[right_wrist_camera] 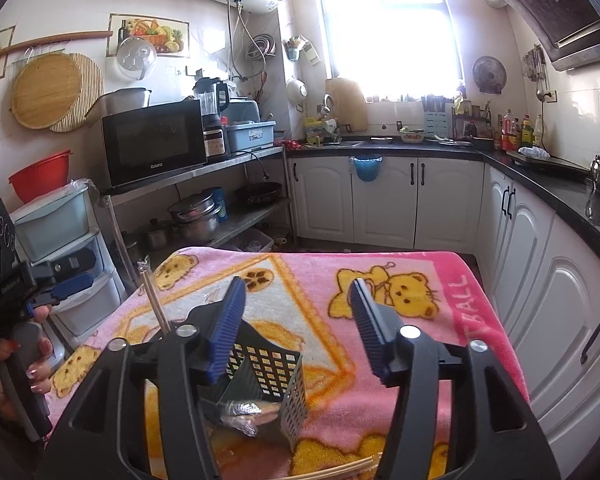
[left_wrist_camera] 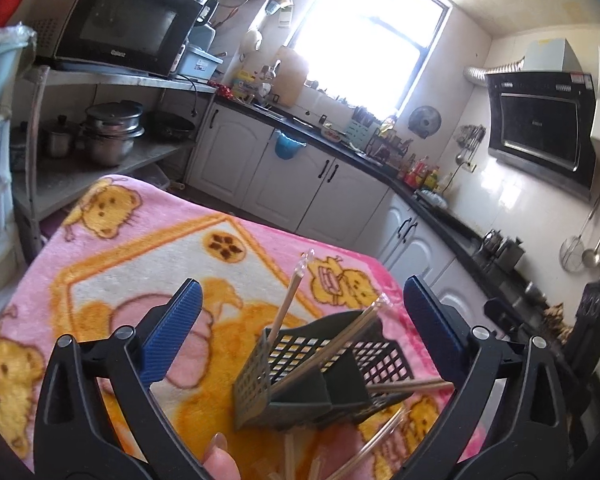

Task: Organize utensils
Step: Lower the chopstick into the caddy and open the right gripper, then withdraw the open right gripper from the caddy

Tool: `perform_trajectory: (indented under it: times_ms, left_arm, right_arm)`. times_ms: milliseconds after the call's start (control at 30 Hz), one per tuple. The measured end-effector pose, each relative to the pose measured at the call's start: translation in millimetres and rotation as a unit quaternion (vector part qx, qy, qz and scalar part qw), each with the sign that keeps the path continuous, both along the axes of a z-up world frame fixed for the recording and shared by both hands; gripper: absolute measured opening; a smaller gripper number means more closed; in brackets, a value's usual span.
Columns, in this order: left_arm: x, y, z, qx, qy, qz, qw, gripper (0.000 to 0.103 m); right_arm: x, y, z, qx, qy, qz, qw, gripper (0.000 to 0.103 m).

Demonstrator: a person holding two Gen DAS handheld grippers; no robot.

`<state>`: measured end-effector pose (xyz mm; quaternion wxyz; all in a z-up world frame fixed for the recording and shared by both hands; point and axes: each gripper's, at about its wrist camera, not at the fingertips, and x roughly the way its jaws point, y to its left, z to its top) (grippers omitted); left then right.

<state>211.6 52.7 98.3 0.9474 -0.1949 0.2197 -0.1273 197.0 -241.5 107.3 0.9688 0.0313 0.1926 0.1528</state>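
Both tongs, left [left_wrist_camera: 300, 312] and right [right_wrist_camera: 298, 322], gape empty over the basket [left_wrist_camera: 320, 376]; next, pick loose chopsticks [left_wrist_camera: 380, 440] off the desk [right_wrist_camera: 420, 400].

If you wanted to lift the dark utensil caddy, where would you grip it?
I'd probably take the utensil caddy by its perforated end wall, coming from above with one pad inside and one outside. The wall stands upright and thin, while wrapped chopsticks lean out of the middle and block a central grip.

Your dark mesh utensil basket [left_wrist_camera: 324, 376] stands on the pink bear blanket [left_wrist_camera: 140, 240], near its front edge. Plastic-wrapped chopsticks [left_wrist_camera: 290, 300] lean out of it; more lie loose just beside it.
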Motion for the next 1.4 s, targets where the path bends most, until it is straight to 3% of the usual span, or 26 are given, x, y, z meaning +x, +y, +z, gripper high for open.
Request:
perform_trajectory:
  times_ms: [700,1400]
  left_arm:
    - [-37.1,9.6,-15.7,-0.009,0.014,0.004,0.9999,0.093]
    - [-56.3,-5.0,-52.7,-0.001,0.059,-0.023,0.998,0.092]
  right_arm:
    - [-47.1,-2.0,-2.9,0.007,-0.003,0.007,1.0,0.067]
    - [-65.6,3.3,-42.7,-0.006,0.05,0.018,0.999,0.068]
